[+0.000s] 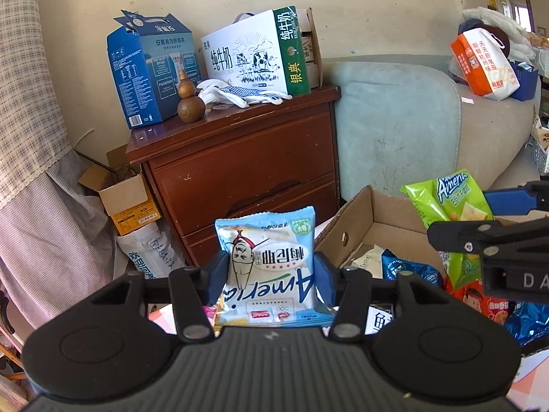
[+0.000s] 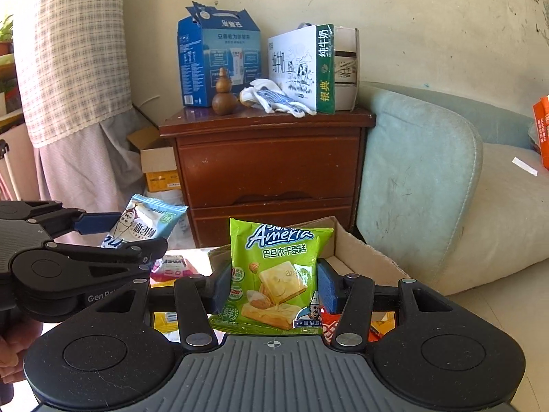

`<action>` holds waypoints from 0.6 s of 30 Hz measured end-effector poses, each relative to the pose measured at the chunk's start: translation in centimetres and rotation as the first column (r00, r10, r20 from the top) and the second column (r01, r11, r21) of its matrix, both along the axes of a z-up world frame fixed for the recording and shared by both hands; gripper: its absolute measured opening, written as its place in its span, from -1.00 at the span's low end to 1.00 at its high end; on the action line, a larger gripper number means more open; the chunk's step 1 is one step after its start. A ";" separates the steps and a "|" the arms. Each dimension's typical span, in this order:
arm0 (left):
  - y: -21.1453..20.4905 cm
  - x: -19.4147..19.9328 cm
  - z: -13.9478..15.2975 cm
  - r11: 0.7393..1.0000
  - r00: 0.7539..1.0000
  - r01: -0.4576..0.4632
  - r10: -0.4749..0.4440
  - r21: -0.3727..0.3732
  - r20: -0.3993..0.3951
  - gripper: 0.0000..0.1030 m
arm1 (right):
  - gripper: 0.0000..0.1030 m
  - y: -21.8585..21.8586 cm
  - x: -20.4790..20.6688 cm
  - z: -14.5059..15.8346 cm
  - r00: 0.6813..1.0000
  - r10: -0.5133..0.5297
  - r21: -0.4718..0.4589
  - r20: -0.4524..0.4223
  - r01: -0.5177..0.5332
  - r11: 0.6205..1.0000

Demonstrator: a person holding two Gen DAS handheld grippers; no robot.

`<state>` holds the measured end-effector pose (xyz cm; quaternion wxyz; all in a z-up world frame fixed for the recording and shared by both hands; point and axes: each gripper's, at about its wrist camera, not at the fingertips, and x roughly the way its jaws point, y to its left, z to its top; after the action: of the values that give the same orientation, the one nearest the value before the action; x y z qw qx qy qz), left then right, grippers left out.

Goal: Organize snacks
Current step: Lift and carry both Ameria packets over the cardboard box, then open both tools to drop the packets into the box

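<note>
My left gripper (image 1: pixel 269 278) is shut on a light blue Ameria snack packet (image 1: pixel 269 257), held upside down above the pile. It also shows in the right wrist view (image 2: pixel 144 225) at the left. My right gripper (image 2: pixel 272 286) is shut on a green Ameria cake packet (image 2: pixel 278 274), held upright. That green packet shows in the left wrist view (image 1: pixel 449 213) at the right, over an open cardboard box (image 1: pixel 363 219). Several loose snack packets (image 1: pixel 411 269) lie in and around the box.
A brown wooden nightstand (image 1: pixel 247 168) stands ahead with a blue carton (image 1: pixel 151 72), a milk carton (image 1: pixel 254 58), a wooden gourd (image 1: pixel 190 99) and gloves on top. A pale blue sofa (image 1: pixel 398 130) is at the right. A pink packet (image 2: pixel 171 267) lies on the table.
</note>
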<state>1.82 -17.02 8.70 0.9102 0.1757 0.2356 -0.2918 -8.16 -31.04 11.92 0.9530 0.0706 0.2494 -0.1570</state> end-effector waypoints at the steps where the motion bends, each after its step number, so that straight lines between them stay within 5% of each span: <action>1: -0.2 0.1 0.0 1.000 1.000 0.001 -0.001 -0.002 -0.004 -0.01 | -0.04 -0.5 0.0 0.1 1.000 -0.010 0.007 0.006 0.010 1.000; 18: -6.1 1.4 -1.6 0.997 0.991 0.061 -0.067 -0.053 -0.114 0.02 | -0.03 -5.8 -0.4 -0.8 0.977 -0.214 0.078 -0.018 0.215 0.974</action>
<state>3.20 -23.17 7.11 0.8892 0.1433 0.2749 -0.3365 -8.54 -36.87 11.12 0.9258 0.1340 0.2508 -0.2492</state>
